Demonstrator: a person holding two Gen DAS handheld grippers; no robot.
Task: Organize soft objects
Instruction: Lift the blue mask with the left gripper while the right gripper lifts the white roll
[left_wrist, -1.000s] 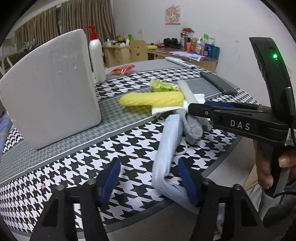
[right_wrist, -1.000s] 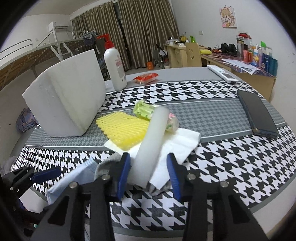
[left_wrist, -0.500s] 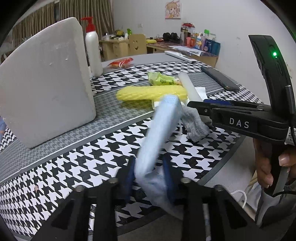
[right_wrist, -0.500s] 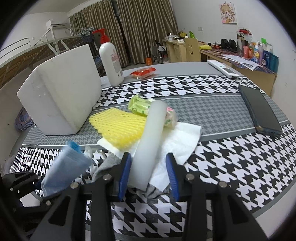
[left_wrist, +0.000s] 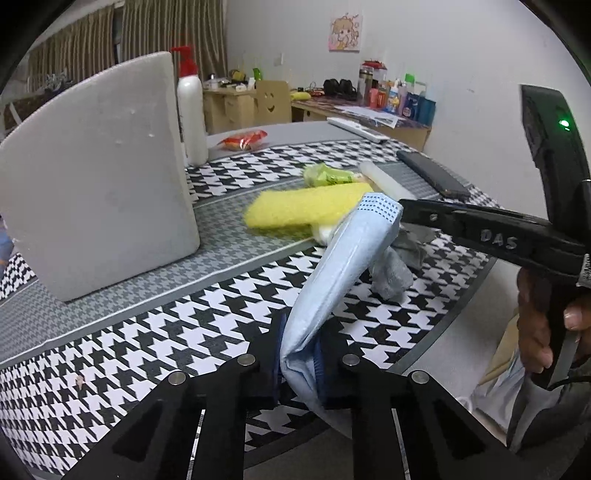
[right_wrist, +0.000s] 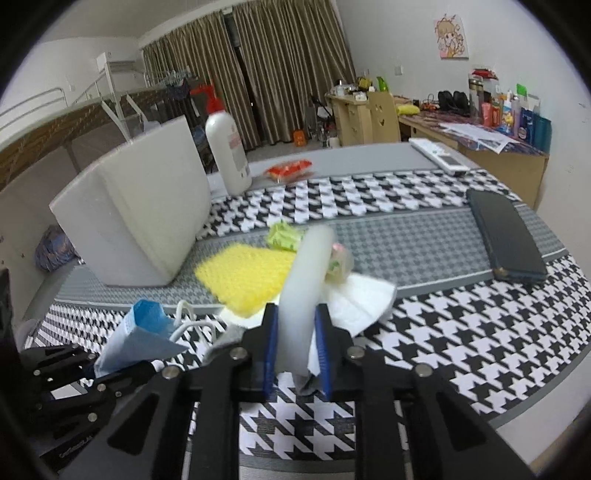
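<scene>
Left gripper (left_wrist: 297, 363) clamped on pale blue pleated face mask (left_wrist: 343, 258), right gripper (right_wrist: 295, 356) just closed onto white foam cylinder (right_wrist: 304, 273), both over houndstooth table (right_wrist: 461, 332): pick-up stage; next, probably carry to white foam box (right_wrist: 147, 206).

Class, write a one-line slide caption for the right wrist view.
Right gripper shut on a white foam roll, above a yellow sponge and white tissue on the houndstooth table.
</scene>
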